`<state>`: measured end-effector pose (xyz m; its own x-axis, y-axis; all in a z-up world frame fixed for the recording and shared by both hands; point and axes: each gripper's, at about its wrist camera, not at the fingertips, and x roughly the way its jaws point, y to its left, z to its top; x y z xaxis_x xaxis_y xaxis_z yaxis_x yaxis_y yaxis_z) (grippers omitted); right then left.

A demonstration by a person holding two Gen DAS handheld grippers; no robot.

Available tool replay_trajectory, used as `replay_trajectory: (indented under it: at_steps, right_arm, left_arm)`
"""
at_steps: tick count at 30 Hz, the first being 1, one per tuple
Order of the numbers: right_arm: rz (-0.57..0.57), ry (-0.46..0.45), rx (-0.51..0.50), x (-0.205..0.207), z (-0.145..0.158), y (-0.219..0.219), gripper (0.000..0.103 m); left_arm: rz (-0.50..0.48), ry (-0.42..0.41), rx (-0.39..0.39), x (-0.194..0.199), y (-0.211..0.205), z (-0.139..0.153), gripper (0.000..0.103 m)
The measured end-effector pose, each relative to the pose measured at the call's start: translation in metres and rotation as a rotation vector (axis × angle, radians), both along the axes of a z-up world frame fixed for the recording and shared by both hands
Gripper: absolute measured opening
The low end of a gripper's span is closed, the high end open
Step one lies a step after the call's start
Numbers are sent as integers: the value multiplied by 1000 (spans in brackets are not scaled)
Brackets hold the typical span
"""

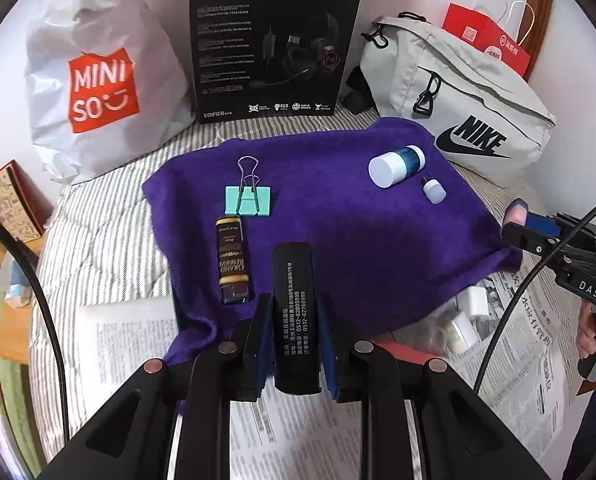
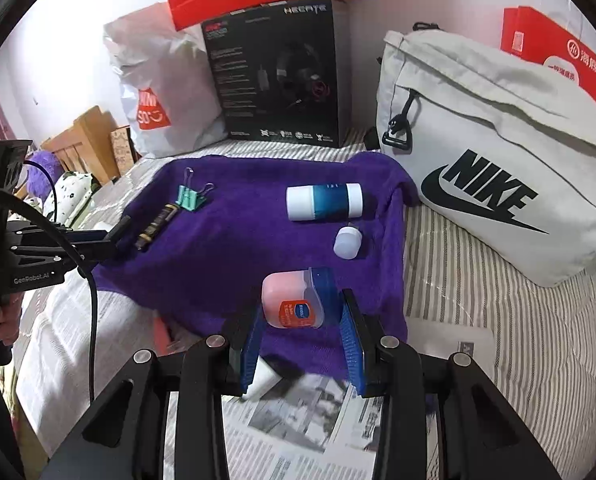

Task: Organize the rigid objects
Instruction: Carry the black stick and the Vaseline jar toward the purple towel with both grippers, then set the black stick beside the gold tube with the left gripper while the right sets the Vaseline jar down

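Left-wrist view showed four things already laid on the purple towel (image 1: 337,220): binder clip (image 1: 248,199) and brown tube (image 1: 232,264) toward its left edge, blue-banded bottle (image 1: 395,164) and small white bottle (image 1: 433,191) toward its far right corner. The left gripper (image 1: 294,344) was clamped on a black bar (image 1: 296,320) over the near edge. The right gripper (image 2: 299,320) held a pink jar (image 2: 292,300), seemingly gripped, and a few items on the newspaper (image 1: 529,320) looked left to sort.
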<state>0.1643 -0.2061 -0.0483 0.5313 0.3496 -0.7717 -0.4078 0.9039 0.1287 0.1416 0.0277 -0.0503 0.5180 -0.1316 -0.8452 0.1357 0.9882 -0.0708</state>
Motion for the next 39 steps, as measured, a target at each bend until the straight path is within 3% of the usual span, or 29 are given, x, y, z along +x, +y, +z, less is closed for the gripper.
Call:
replay_trajectory:
  at_steps: [17,39]
  right_arm:
    - [2,90,-65,49,-49,19,36]
    - [19,92,-109,66,-67,29,36]
  left_arm:
    - [0,83,-21,70,5,-49,21]
    - [-11,72,88,75,-4,-47,23]
